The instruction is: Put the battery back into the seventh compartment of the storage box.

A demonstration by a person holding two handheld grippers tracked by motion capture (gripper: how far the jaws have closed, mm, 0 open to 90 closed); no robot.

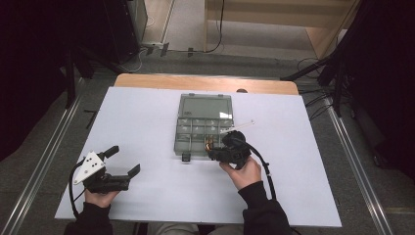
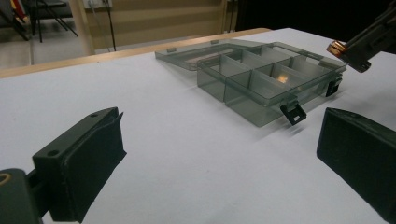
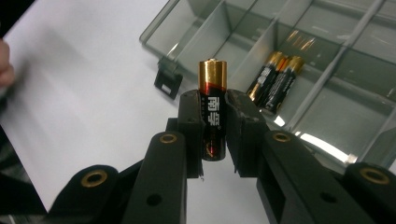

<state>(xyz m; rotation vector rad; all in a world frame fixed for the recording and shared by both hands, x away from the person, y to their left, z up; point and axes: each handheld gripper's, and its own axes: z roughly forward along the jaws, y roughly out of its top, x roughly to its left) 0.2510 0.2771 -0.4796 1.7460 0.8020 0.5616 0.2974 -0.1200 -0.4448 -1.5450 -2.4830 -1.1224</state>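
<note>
A clear grey compartment box [image 1: 185, 128] lies open in the middle of the white table, its lid folded back on the far side. My right gripper [image 1: 214, 150] is at the box's near right corner, shut on a black-and-gold battery [image 3: 213, 106] that stands upright between the pads, just over the box's front edge. Two or three more batteries [image 3: 276, 80] lie in one compartment. My left gripper [image 1: 124, 159] rests at the table's near left, open, with nothing between its pads [image 2: 86, 156]. In its view the box [image 2: 261, 81] is ahead to the right.
The box's black latch [image 3: 167, 80] hangs at its front edge. A thin white strip [image 1: 239, 126] lies beside the box's right side. The white sheet [image 1: 147, 117] covers a wooden table; dark stands and cables flank it on the floor.
</note>
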